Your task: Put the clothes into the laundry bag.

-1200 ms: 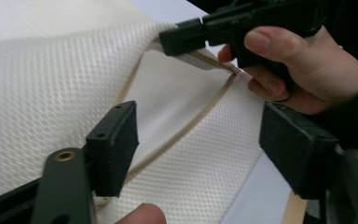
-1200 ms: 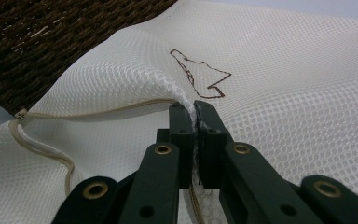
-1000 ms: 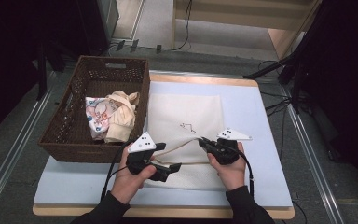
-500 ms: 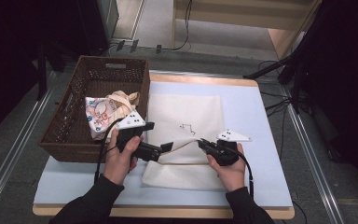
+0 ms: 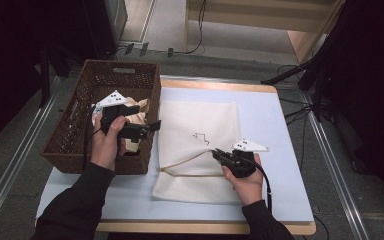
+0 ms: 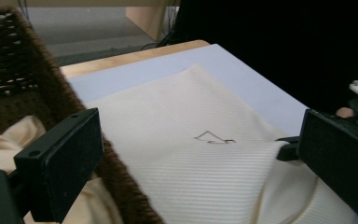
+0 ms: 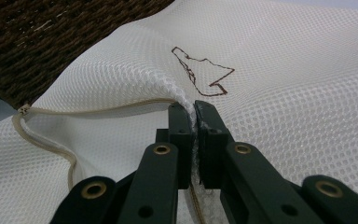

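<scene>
White mesh bag [image 5: 197,145] is pinched at its zipper edge by the right gripper [image 5: 219,154], while the left gripper [image 5: 152,125], jaws wide, hangs over the wicker basket [image 5: 80,120] at nine o'clock.

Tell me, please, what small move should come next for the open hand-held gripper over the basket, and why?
Probably lower the left hand-held gripper onto the cream garment in the wicker basket and close on it. Its jaws stand wide open and empty above the basket's rim, while the right hand-held gripper already pinches the edge of the white mesh laundry bag, holding its mouth lifted, seemingly ready to receive clothes.
</scene>
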`<state>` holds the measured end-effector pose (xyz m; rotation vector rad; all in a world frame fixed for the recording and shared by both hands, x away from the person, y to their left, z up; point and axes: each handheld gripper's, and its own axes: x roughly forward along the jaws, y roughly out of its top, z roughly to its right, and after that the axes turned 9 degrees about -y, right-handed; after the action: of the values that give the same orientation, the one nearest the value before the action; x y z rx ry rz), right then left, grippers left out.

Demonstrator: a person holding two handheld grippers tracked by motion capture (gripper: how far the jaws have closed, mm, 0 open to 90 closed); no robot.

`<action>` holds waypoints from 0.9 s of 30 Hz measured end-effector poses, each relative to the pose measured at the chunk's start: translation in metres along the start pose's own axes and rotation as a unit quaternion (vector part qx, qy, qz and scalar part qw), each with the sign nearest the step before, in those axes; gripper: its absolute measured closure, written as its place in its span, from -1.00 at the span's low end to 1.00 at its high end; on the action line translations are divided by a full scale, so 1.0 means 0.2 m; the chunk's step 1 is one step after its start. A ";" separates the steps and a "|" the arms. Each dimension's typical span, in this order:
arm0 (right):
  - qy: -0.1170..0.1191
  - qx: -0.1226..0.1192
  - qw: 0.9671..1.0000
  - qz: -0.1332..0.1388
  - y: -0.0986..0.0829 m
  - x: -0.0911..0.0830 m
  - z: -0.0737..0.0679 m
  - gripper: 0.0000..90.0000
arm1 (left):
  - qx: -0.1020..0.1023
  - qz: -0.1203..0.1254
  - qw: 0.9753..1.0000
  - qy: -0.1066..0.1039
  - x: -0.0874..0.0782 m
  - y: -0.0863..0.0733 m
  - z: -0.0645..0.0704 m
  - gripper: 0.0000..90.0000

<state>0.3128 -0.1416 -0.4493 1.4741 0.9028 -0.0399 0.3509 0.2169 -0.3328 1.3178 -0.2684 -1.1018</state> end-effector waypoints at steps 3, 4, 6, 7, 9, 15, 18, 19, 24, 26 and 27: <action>0.000 -0.001 1.000 0.001 0.00 0.00 0.00 0.92 | -0.016 -0.012 0.999 0.029 0.00 0.00 -0.10 -0.99; 0.000 -0.001 1.000 0.001 0.00 0.00 0.00 0.92 | -0.019 -0.018 0.999 0.040 0.00 0.00 -0.13 -0.99; 0.000 -0.001 1.000 0.000 0.00 0.00 0.00 0.92 | -0.030 -0.035 0.997 0.065 0.01 -0.01 -0.20 -0.99; -0.001 -0.002 1.000 0.000 0.00 0.00 0.00 0.92 | -0.035 -0.041 0.996 0.074 0.00 -0.02 -0.23 -0.99; -0.001 -0.002 1.000 0.000 0.00 0.00 0.00 0.92 | -0.052 -0.043 0.994 0.089 -0.01 -0.02 -0.31 -0.99; -0.001 -0.002 1.000 -0.001 0.00 0.00 0.00 0.92 | -0.084 -0.046 0.987 0.129 -0.08 -0.05 -0.46 -0.99; -0.006 -0.011 1.000 -0.001 -0.01 0.01 0.00 0.92 | -0.093 -0.050 0.983 0.153 -0.11 -0.06 -0.52 -0.99; -0.008 -0.011 1.000 -0.003 -0.01 0.01 0.00 0.92 | -0.099 -0.048 0.980 0.163 -0.12 -0.06 -0.54 -0.99; -0.009 -0.014 1.000 -0.005 -0.01 0.02 -0.01 0.92 | -0.125 -0.059 0.975 0.175 -0.15 -0.09 -0.62 -0.98; -0.008 -0.014 1.000 -0.005 -0.01 0.02 -0.01 0.92 | -0.140 -0.071 0.971 0.180 -0.14 -0.09 -0.64 -0.96; -0.009 -0.014 1.000 -0.005 -0.01 0.02 -0.01 0.92 | -0.149 -0.074 0.969 0.180 -0.14 -0.10 -0.65 -0.90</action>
<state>0.3128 -0.1389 -0.4525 1.4420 0.8927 -0.0476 0.4199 0.3234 -0.3772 1.2504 0.2607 -0.9593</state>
